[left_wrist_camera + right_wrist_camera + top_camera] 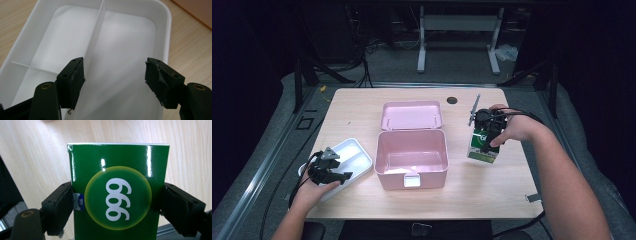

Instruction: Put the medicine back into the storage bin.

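Note:
A green box (pixel 117 195) printed with "999" in a yellow-rimmed circle sits between the jaws of my right gripper (pixel 117 206), which is shut on its two sides. In the high view the green box (pixel 482 148) stands at the right of the table under my right gripper (pixel 488 131). My left gripper (pixel 115 80) is open over a white divided tray (pixel 163 22), with nothing between its jaws. In the high view my left gripper (pixel 343 176) hangs at the near end of the white tray (pixel 360 151), at the table's left.
An open pink box (pixel 412 172) with its lid (pixel 412 115) laid back stands in the middle of the wooden table (pixel 512 195). A dark round hole (pixel 452 100) marks the far edge. Cables trail from both grippers off the table's sides.

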`<state>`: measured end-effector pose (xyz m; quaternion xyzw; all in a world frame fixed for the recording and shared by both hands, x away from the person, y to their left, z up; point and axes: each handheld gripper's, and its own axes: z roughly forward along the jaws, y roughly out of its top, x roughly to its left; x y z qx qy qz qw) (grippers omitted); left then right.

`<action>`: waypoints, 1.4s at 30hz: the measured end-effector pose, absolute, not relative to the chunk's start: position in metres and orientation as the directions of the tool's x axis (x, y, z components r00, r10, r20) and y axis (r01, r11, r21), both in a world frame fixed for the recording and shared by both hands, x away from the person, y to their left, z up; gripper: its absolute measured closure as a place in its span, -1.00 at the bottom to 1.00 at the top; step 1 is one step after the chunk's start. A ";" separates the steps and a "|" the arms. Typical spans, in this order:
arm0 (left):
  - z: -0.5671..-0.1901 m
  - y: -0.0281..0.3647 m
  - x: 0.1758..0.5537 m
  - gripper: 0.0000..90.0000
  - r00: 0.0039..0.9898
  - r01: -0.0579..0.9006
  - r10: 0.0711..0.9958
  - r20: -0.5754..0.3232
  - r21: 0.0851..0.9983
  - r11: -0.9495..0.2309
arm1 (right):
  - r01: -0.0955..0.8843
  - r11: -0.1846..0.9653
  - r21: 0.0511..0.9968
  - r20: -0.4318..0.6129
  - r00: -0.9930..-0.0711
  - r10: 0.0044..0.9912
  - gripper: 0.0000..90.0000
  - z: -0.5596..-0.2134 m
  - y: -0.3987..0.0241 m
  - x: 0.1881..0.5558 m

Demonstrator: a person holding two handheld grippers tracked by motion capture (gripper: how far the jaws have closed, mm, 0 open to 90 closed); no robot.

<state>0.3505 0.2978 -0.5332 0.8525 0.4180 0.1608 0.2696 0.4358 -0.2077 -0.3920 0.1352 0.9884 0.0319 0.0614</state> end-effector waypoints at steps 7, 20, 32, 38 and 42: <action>-0.533 0.298 0.350 -0.29 0.598 0.624 0.800 0.050 0.597 -0.504 | 0.208 0.976 0.065 -0.070 -0.975 0.212 -0.63 -0.386 -0.199 0.431; -0.533 0.297 0.351 -0.28 0.606 0.618 0.793 0.059 0.592 -0.517 | 0.149 0.987 0.055 -0.064 -0.986 0.152 -0.63 -0.354 -0.169 0.420; -0.533 0.297 0.350 -0.28 0.603 0.621 0.795 0.061 0.590 -0.516 | 0.099 0.990 0.100 -0.055 -0.993 0.105 -0.63 -0.327 -0.119 0.412; -0.533 0.297 0.351 -0.28 0.604 0.621 0.795 0.060 0.589 -0.517 | 0.069 0.992 0.107 -0.048 -0.996 0.074 -0.63 -0.325 -0.089 0.409; -0.533 0.297 0.351 -0.28 0.608 0.619 0.792 0.061 0.588 -0.521 | 0.063 0.992 0.109 -0.055 -0.996 0.070 -0.63 -0.328 -0.078 0.408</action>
